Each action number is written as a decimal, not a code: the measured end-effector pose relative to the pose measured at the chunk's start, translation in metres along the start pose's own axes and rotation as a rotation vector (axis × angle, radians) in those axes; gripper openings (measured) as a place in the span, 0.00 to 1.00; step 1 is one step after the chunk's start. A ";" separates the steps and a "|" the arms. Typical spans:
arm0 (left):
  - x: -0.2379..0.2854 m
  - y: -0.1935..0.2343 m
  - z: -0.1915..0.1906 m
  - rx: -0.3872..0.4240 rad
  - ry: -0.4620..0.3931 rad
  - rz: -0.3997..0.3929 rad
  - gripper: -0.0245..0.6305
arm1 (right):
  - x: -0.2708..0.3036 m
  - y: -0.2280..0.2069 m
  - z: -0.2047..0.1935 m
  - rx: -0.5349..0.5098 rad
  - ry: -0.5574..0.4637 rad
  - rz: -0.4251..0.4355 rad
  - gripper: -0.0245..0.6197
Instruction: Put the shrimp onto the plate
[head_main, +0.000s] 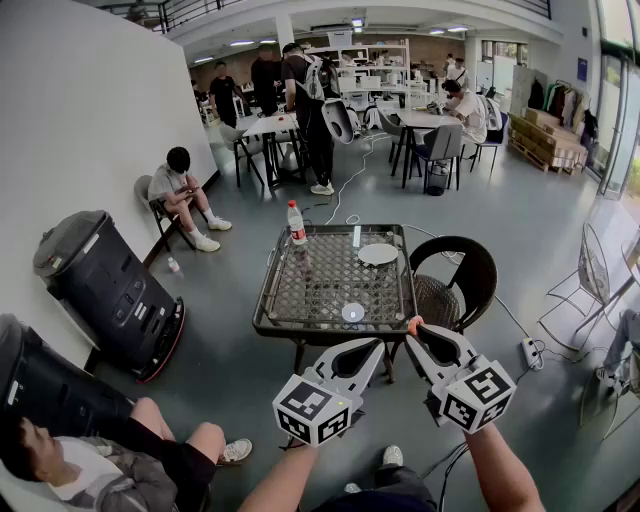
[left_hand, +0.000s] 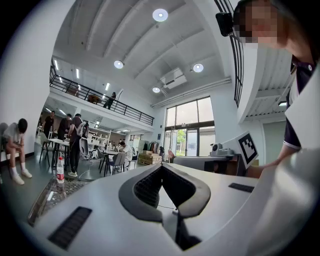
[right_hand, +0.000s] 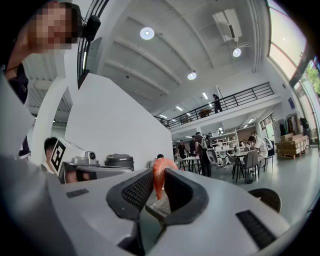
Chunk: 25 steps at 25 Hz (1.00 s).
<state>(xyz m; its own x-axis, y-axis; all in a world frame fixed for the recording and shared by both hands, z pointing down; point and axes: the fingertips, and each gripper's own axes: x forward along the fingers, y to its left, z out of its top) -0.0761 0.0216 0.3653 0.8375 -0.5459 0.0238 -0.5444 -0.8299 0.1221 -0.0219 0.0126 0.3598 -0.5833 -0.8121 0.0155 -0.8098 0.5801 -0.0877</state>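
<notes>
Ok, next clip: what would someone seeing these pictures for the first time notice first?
The orange shrimp stands out first, pinched between the jaws of the right gripper by the near edge of the mesh table. Next comes the white plate at the table's far right, with a bottle standing at its far left corner. The left gripper sits alongside the right one, shut on nothing.

Right hand-held gripper (right_hand: 158, 186) clamping orange shrimp (right_hand: 159, 175)
</notes>
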 end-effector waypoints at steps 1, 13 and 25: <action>0.001 0.000 -0.001 -0.001 0.001 0.001 0.05 | 0.000 -0.001 -0.001 0.001 0.001 0.000 0.15; 0.032 0.016 -0.004 -0.001 0.017 0.038 0.05 | 0.014 -0.036 -0.004 0.016 0.007 0.028 0.15; 0.090 0.044 -0.006 -0.007 0.042 0.085 0.05 | 0.038 -0.094 -0.001 0.038 -0.004 0.082 0.15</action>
<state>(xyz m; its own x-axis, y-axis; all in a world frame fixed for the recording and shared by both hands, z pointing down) -0.0242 -0.0637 0.3787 0.7893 -0.6093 0.0759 -0.6138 -0.7796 0.1246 0.0317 -0.0726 0.3699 -0.6470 -0.7625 0.0023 -0.7566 0.6416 -0.1260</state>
